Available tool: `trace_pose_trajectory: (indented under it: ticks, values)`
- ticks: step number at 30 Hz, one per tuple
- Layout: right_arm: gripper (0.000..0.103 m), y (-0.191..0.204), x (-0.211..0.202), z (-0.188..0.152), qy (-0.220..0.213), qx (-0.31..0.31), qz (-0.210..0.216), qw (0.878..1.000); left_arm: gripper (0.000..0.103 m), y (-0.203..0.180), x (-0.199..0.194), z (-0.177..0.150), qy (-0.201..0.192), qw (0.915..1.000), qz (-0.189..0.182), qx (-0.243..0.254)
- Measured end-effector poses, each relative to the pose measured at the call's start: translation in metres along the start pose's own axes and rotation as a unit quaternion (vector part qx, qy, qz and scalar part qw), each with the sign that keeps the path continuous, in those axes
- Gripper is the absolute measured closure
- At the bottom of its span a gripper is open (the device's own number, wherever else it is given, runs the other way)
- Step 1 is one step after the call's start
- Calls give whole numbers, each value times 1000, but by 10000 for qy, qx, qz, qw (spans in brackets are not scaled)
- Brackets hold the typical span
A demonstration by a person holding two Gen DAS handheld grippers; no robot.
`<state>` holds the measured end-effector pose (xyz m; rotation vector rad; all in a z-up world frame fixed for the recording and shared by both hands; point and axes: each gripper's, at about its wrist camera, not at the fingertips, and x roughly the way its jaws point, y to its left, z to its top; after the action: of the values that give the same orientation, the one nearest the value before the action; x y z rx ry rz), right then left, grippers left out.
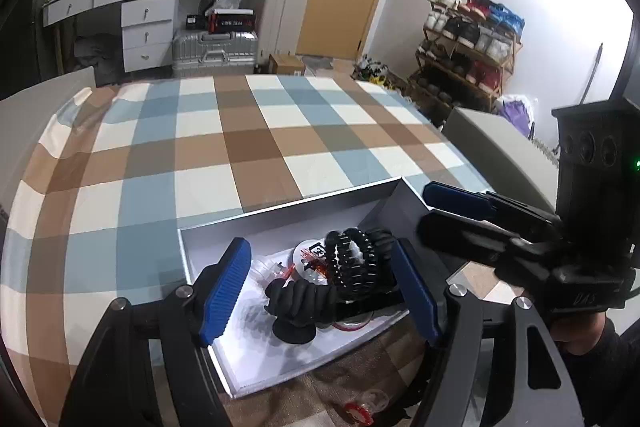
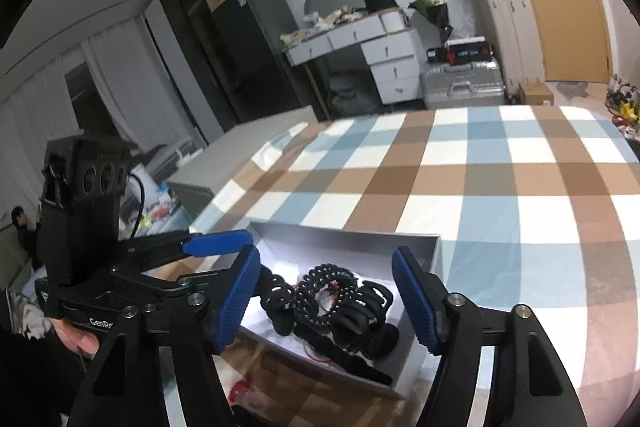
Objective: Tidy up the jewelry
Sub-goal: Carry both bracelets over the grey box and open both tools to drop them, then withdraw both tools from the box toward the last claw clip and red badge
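Note:
A shallow white box (image 1: 288, 207) lies on the checked cloth and holds black jewelry. In it are a black beaded bracelet (image 1: 352, 261), a black twisted stand (image 1: 300, 303) and small red and clear pieces (image 1: 308, 259). My left gripper (image 1: 320, 251) hovers over the box, open, with its blue pads clear of the pile. My right gripper (image 1: 428, 213) reaches in from the right over the box's far corner. In the right wrist view, my right gripper (image 2: 325, 259) is open above the box (image 2: 340, 239), the beaded bracelet (image 2: 320, 291) and a black claw clip (image 2: 370, 307).
A small red piece (image 1: 360, 411) lies on the cloth in front of the box. The checked cloth (image 1: 248, 147) stretches far behind the box. Past the table are a grey block (image 1: 492, 143), a shoe rack (image 1: 468, 47), suitcases (image 1: 216, 51) and a white desk (image 1: 136, 23).

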<state>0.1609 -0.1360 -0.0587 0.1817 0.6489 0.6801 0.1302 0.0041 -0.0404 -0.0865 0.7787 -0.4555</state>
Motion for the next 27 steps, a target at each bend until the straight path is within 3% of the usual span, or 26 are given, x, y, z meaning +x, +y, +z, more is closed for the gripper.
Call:
trace_pose_trajectory:
  ticks: [6,19,25,27]
  values:
    - [24,5,-26,0,-241,32,-157,9996,34,0,-14,-1,-148,9994,297,-49]
    - [1,34,-66,-15,-623,-143,-526,9966,21,-3,-50,-15,-593,9952,764,-162]
    - [0,50,-81,-24,-758,-295,-670,9944,18,-4,-61,-24,-730,9909,1112,-225]
    - [0,55,-85,-28,-786,-337,-717,9938,13,-5,-65,-30,-799,9891,1210,-248]
